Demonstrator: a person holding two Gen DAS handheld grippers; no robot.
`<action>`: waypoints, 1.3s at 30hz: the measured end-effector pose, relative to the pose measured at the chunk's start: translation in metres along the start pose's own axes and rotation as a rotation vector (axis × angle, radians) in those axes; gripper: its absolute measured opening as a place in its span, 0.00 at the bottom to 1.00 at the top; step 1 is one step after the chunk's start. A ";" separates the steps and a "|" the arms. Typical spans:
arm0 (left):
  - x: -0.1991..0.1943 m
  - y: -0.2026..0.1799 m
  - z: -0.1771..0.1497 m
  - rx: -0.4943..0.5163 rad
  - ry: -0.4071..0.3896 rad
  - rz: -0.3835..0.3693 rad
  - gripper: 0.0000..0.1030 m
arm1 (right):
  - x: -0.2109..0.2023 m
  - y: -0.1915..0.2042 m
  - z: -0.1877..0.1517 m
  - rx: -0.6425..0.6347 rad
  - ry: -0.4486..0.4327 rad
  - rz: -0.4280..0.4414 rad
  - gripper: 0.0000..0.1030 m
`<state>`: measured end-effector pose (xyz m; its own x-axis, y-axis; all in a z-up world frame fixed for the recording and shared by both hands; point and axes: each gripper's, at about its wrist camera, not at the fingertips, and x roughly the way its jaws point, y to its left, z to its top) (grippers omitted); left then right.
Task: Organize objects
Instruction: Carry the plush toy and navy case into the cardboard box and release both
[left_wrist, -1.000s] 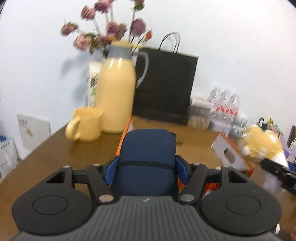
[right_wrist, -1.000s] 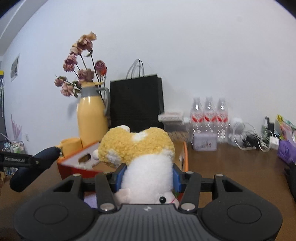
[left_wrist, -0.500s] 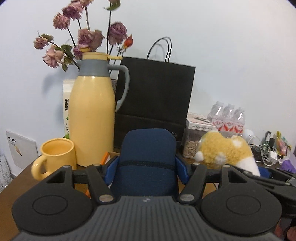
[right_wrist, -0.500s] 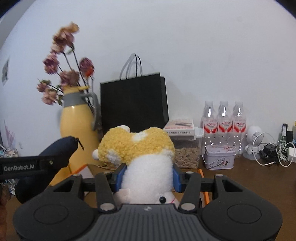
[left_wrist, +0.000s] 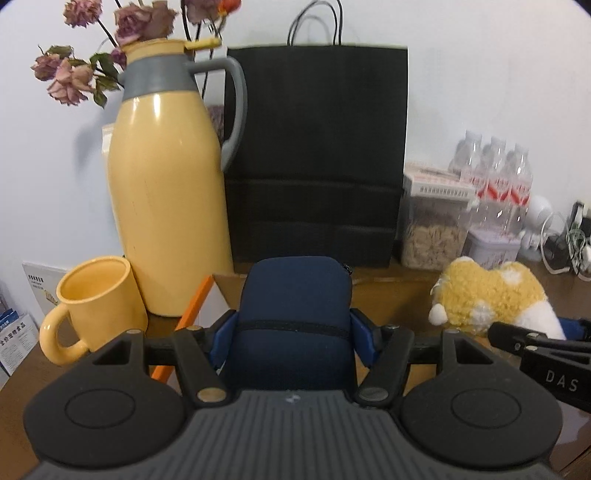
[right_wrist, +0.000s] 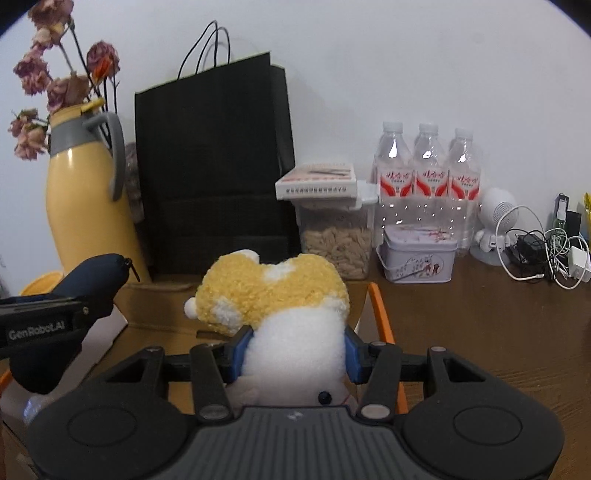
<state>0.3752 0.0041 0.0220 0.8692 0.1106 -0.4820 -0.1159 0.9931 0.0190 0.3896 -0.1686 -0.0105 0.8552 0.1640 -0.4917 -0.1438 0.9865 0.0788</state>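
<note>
My left gripper (left_wrist: 293, 326) is shut on a navy zippered pouch (left_wrist: 295, 299), its blue pads pressed into both sides. The same pouch (right_wrist: 86, 282) shows at the left of the right wrist view, in the left gripper's black fingers (right_wrist: 40, 325). My right gripper (right_wrist: 293, 350) is shut on a yellow and white plush toy (right_wrist: 280, 291), squeezing its white body. That plush toy (left_wrist: 491, 295) appears at the right of the left wrist view. Both held things hang over an open cardboard box with orange edges (right_wrist: 380, 314), whose flap (left_wrist: 229, 291) lies just ahead of the pouch.
A yellow thermos jug (left_wrist: 166, 192) with dried roses (left_wrist: 74, 74), a yellow mug (left_wrist: 96, 306) and a black paper bag (left_wrist: 317, 155) stand behind the box. A clear food container (right_wrist: 334, 243), three water bottles (right_wrist: 428, 177), a tin (right_wrist: 417, 254), a small white figure (right_wrist: 495, 225) and tangled cables (right_wrist: 554, 251) line the wall on the brown table (right_wrist: 498, 325).
Both grippers have moved forward and closer to the jug, the bag and the box, each keeping its grip. The plush toy now sits lower at the right of the left wrist view.
</note>
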 end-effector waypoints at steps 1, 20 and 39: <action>0.002 -0.001 -0.001 0.007 0.013 0.003 0.63 | 0.001 0.001 -0.001 -0.006 0.006 0.002 0.47; -0.014 0.000 0.004 0.011 -0.025 0.042 1.00 | -0.005 0.018 -0.001 -0.073 0.058 0.012 1.00; -0.121 0.023 0.013 -0.062 -0.191 -0.058 1.00 | -0.106 0.035 0.015 -0.148 -0.131 0.074 1.00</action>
<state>0.2741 0.0138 0.0924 0.9498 0.0646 -0.3061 -0.0872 0.9943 -0.0610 0.3016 -0.1517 0.0576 0.8958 0.2441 -0.3714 -0.2716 0.9622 -0.0226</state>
